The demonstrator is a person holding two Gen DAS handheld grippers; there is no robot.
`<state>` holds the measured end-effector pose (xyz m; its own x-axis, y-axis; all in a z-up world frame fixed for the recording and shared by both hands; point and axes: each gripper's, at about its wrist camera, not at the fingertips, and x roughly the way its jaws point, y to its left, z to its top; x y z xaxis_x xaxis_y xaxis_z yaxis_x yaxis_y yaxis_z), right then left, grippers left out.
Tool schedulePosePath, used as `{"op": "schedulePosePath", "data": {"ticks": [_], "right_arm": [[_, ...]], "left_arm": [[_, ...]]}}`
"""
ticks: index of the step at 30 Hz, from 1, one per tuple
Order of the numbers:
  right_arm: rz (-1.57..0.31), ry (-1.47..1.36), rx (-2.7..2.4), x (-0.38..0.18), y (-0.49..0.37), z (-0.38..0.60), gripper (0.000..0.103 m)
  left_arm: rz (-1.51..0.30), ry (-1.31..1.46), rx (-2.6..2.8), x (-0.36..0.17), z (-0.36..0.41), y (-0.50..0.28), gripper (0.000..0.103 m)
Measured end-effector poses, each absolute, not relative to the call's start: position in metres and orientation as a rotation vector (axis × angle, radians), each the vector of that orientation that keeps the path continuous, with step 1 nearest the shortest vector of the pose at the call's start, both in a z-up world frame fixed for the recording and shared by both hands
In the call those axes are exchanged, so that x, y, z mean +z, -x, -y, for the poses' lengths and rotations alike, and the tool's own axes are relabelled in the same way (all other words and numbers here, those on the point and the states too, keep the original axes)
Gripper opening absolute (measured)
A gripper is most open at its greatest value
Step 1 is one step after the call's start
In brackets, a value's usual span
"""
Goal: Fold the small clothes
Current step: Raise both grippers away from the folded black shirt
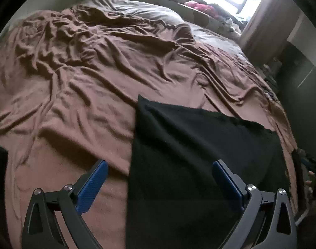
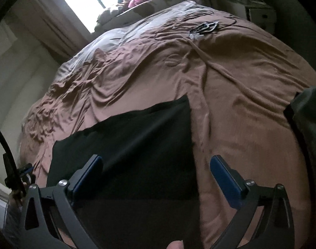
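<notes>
The black garment (image 1: pixel 199 145) lies flat on the brown bedsheet (image 1: pixel 75 83), seemingly folded to a rectangle. The left tongs (image 1: pixel 159 173) and right tongs (image 2: pixel 155 169) hover above it, both spread wide, grasping nothing.

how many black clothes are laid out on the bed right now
1. A black garment lies flat on the brown bedsheet near its front edge, under both open tools. A dark bundle at the right wrist view's right edge may be another; unclear.
</notes>
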<state>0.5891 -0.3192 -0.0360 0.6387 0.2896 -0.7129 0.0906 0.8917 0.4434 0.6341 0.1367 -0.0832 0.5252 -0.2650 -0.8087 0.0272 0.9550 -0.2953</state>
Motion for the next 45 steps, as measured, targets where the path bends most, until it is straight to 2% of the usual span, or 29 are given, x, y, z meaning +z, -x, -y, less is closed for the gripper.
{"op": "schedulePosePath", "data": {"ticks": [13, 37, 45], "right_arm": [[-0.918, -0.497, 0.136, -0.033, -0.508, 0.314, 0.103], [-0.774, -0.448, 0.062, 0.033, -0.317, 0.317, 0.103], [-0.717, -0.444, 0.087, 0.030, -0.270, 0.316, 0.103]], "left_arm": [[-0.943, 0.238, -0.221, -0.054, -0.124, -0.549, 0.101], [-0.830, 0.257, -0.294, -0.021, -0.097, -0.399, 0.102], [-0.793, 0.307, -0.271, -0.014, -0.106, -0.358, 0.102]]}}
